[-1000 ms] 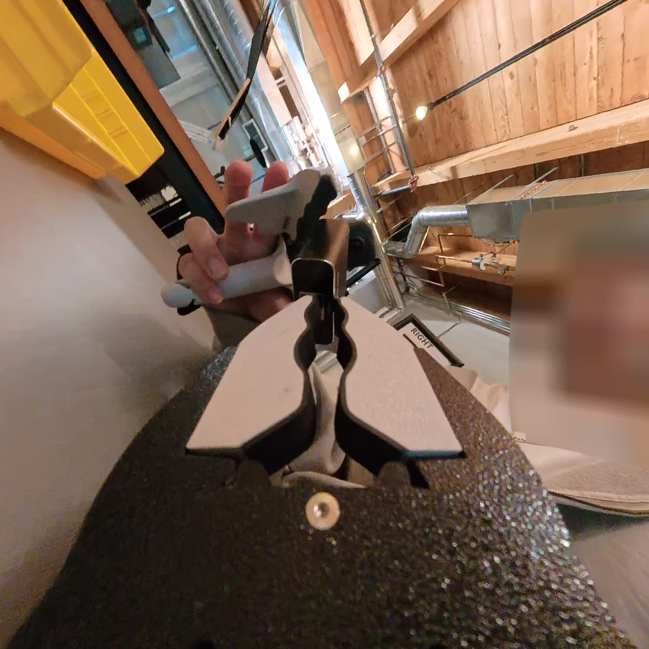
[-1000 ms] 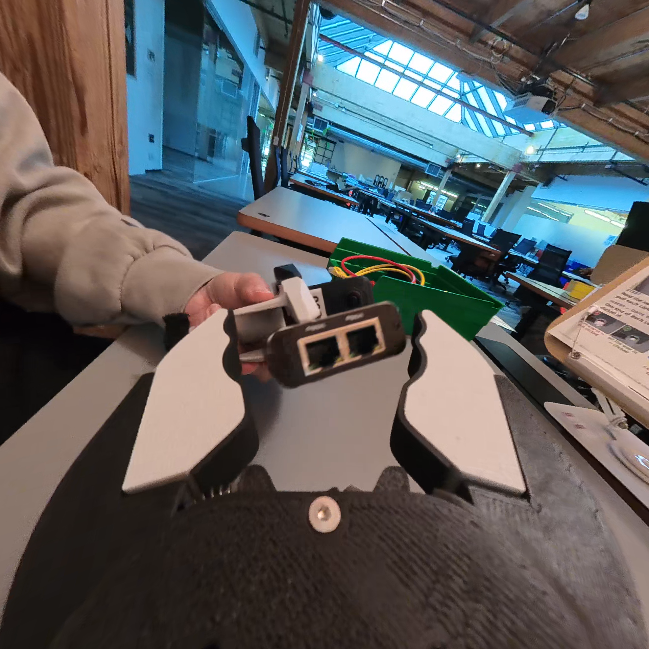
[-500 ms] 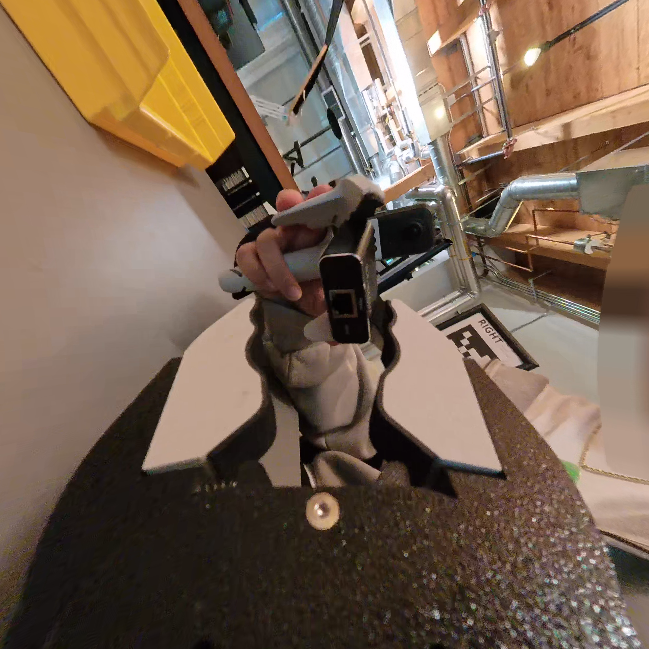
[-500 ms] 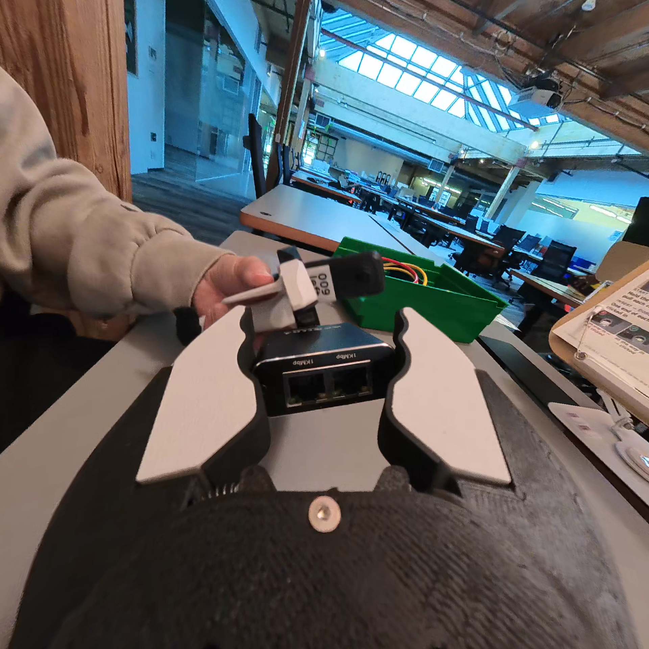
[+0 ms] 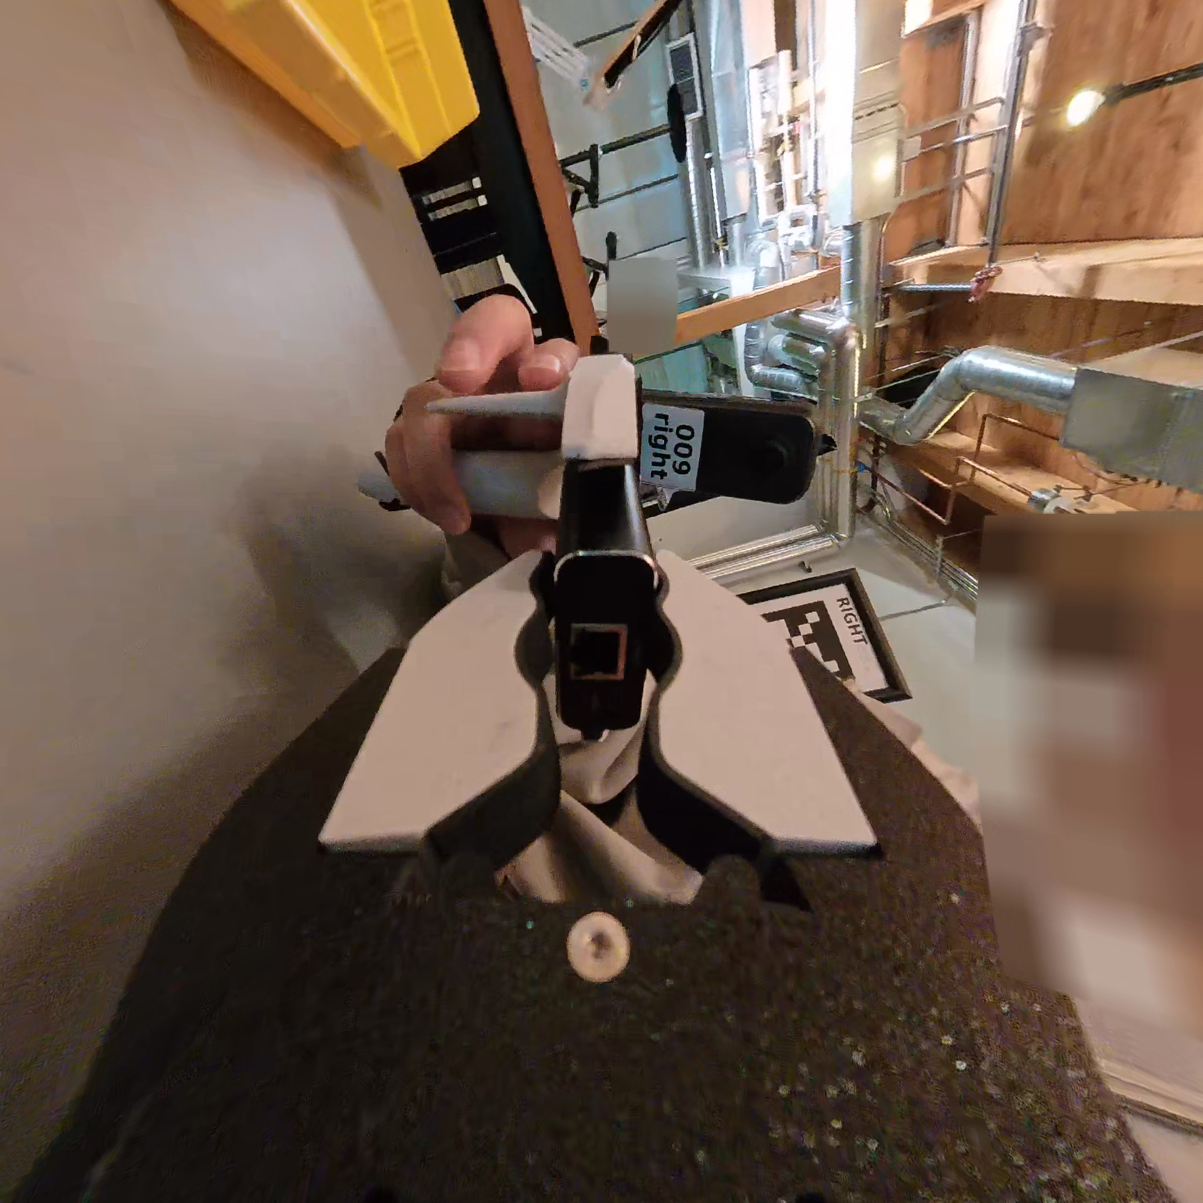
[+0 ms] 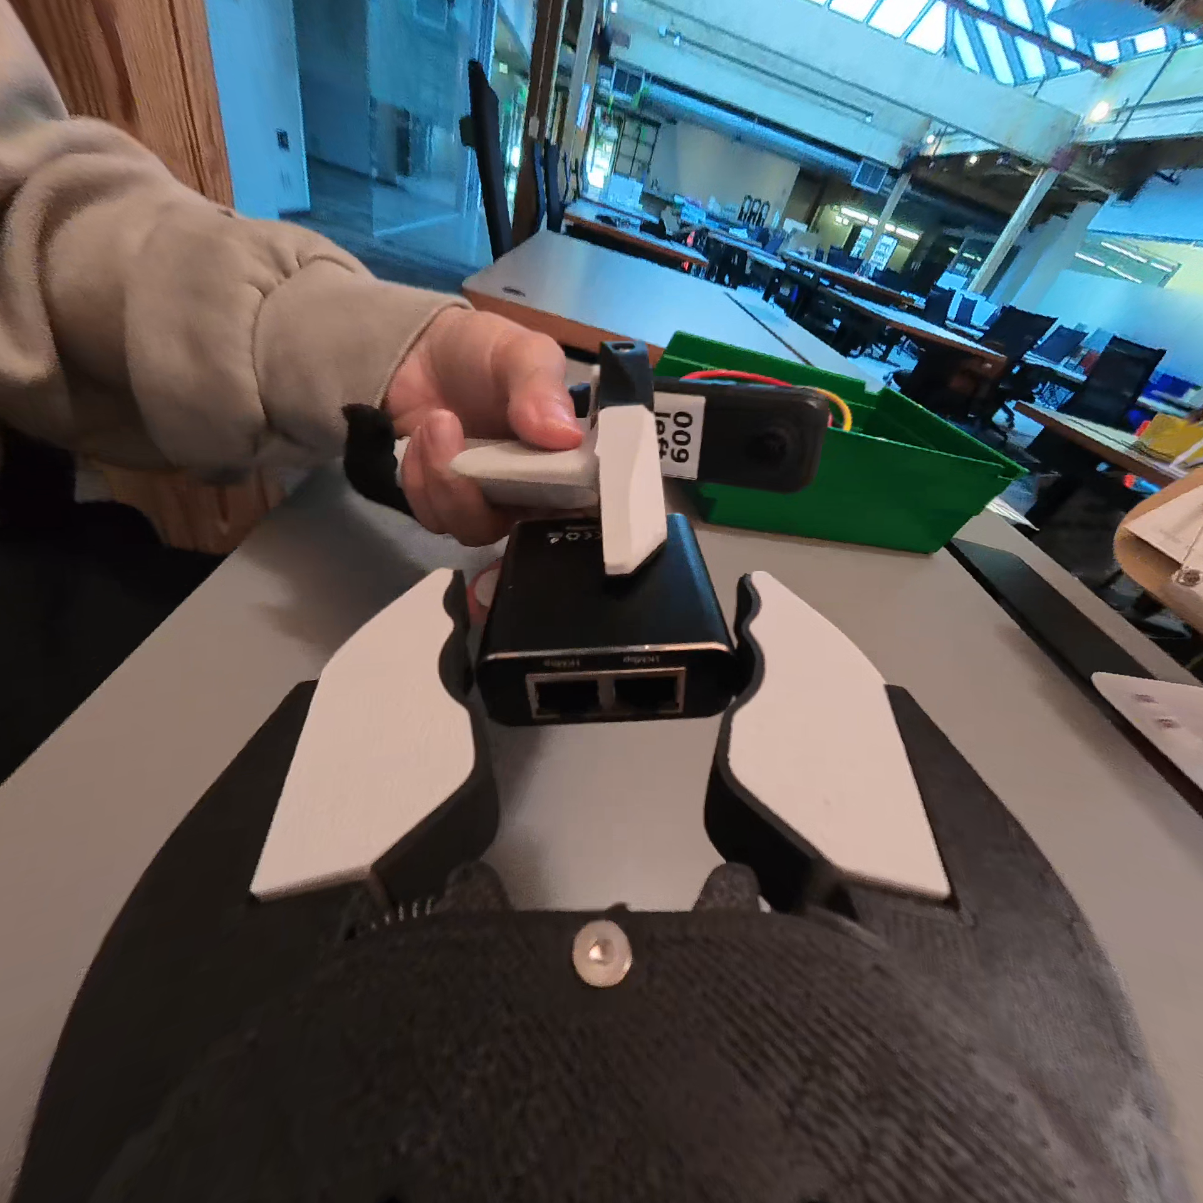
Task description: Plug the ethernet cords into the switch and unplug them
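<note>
**While clamped at both ends, lifted off the counter**

As seen from each wrist: black switch (image 6: 605, 625) held above the grey counter (image 6: 846, 618), left claw (image 5: 602, 573) closed across its thin single-port end, right claw (image 6: 599, 586) closed across the wider two-port end. All three ports empty. Behind, on the same counter, a green bin (image 6: 879, 482) with red and yellow cords (image 6: 735, 377).

left tongs (image 5: 599, 657) clamped, right tongs (image 6: 602, 657) clamped, facing each other.

the switch (image 6: 602, 644) fills the gap between the right tool's (image 6: 602, 677) fingers; green bin (image 6: 846, 475) stands behind.
</note>
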{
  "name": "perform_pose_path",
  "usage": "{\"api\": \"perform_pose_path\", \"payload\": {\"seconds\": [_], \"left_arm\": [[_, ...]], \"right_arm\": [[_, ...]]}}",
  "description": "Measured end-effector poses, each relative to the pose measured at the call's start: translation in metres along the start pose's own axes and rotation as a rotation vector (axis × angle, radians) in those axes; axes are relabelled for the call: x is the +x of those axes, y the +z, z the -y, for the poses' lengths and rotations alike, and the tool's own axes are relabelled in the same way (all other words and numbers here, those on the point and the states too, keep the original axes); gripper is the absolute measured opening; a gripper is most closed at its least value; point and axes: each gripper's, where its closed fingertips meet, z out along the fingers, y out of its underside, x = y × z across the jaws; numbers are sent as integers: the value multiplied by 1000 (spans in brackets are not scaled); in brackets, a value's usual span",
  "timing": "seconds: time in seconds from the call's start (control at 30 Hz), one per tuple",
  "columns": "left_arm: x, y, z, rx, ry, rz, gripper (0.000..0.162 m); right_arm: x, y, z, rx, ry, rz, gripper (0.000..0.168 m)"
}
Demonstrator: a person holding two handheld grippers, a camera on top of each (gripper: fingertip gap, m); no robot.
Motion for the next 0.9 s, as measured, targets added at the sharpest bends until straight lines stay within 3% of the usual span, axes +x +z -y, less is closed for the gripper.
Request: {"api": "perform_pose_path", "payload": {"seconds": [0.37,0.73,0.9], "left_arm": [[-13,1,7,-70,-69,112,24],[-12,1,1,-224,-48,155,24],[-14,0,16,-141,1,183,27]], "right_arm": [[11,9,-14,36,103,-68,79],[7,8,-12,54,109,-32,80],[19,8,-13,61,205,-70,79]]}}
